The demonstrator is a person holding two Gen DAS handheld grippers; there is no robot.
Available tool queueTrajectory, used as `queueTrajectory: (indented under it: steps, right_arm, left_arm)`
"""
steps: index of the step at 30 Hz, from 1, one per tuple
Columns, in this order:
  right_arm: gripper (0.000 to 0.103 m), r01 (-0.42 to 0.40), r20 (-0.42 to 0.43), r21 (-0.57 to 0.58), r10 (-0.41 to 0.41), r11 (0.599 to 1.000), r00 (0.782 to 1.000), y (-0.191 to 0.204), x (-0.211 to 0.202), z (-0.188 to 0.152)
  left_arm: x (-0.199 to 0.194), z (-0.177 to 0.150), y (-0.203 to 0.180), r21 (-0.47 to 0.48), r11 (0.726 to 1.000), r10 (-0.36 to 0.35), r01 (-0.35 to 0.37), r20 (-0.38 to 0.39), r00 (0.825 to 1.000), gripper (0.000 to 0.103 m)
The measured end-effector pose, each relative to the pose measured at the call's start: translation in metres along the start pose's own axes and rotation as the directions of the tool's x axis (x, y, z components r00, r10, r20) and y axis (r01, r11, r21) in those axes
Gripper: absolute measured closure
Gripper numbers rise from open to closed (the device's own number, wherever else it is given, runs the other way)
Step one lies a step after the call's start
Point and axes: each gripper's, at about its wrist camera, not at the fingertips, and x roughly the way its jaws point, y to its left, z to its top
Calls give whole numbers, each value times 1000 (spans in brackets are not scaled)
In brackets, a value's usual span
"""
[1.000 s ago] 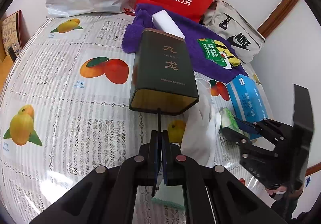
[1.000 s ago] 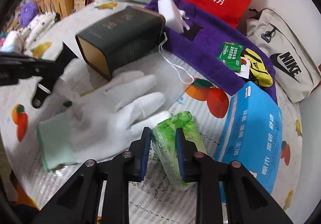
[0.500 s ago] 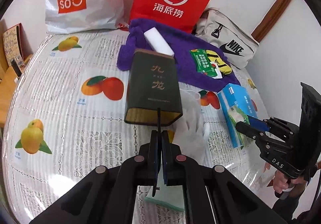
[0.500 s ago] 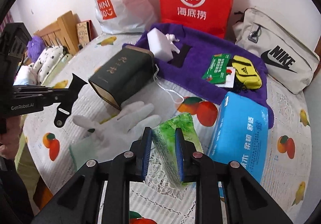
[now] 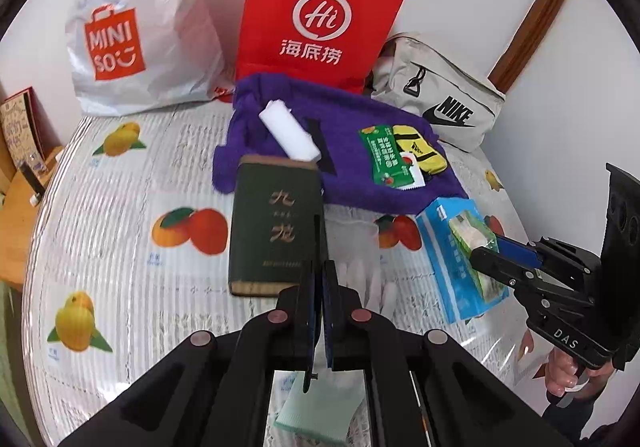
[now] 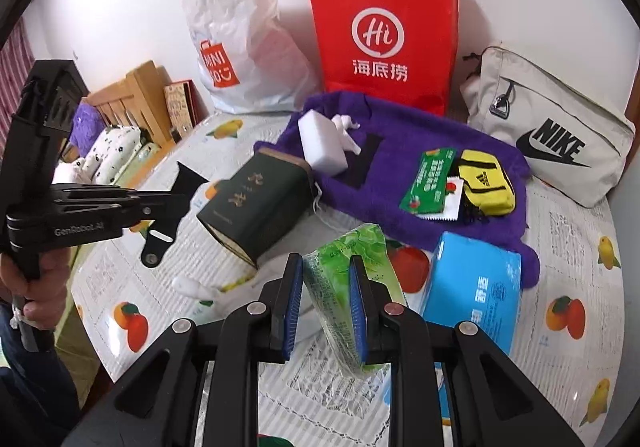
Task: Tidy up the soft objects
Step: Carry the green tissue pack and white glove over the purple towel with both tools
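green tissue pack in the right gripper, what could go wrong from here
The green tissue pack hangs tilted in the right gripper, pinched only across its soft middle, so it may slip or swing out. Directly below sit the blue tissue box and white glove; a drop could knock them. The shut left gripper hovers close, so the tools might collide.

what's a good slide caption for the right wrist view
Right hand-held gripper lifts a green tissue pack above the fruit-print tablecloth.
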Motion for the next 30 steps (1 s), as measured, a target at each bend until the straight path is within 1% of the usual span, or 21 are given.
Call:
queueTrajectory:
  steps: [7, 10, 12, 15, 19, 26, 30]
  right_arm:
    - [80, 10, 38, 24, -10, 1000, 999, -15, -4, 18]
    - [80, 27, 48, 28, -28, 999, 998, -25, -3, 28]
    - [80, 36, 52, 35, -38, 999, 998, -31, -1, 33]
    - [80, 52, 63, 51, -55, 997, 996, -44, 1, 41]
    - [80, 72, 73, 78, -78, 994, 994, -61, 4, 52]
    - [80, 100, 78, 110, -109, 989, 991, -89, 20, 73]
    - [80, 108, 65, 110, -116, 988, 991, -102, 35, 85]
  left_arm:
    - [8, 21, -9, 24, 1000, 2, -2, 7, 1000, 99]
    - [12, 30, -11, 25, 1000, 6, -6, 9, 1000, 99]
    - [17, 38, -10, 14, 1000, 22, -22, 10, 1000, 99]
    - [23, 47, -11, 16, 1000, 19, -19, 10, 1000, 99]
    - [31, 63, -17, 46, 999, 20, -21, 11, 1000, 99]
    - [50, 90, -21, 61, 998, 21, -21, 4, 1000, 99]
    - [61, 105, -22, 66, 998, 25, -25, -2, 1000, 99]
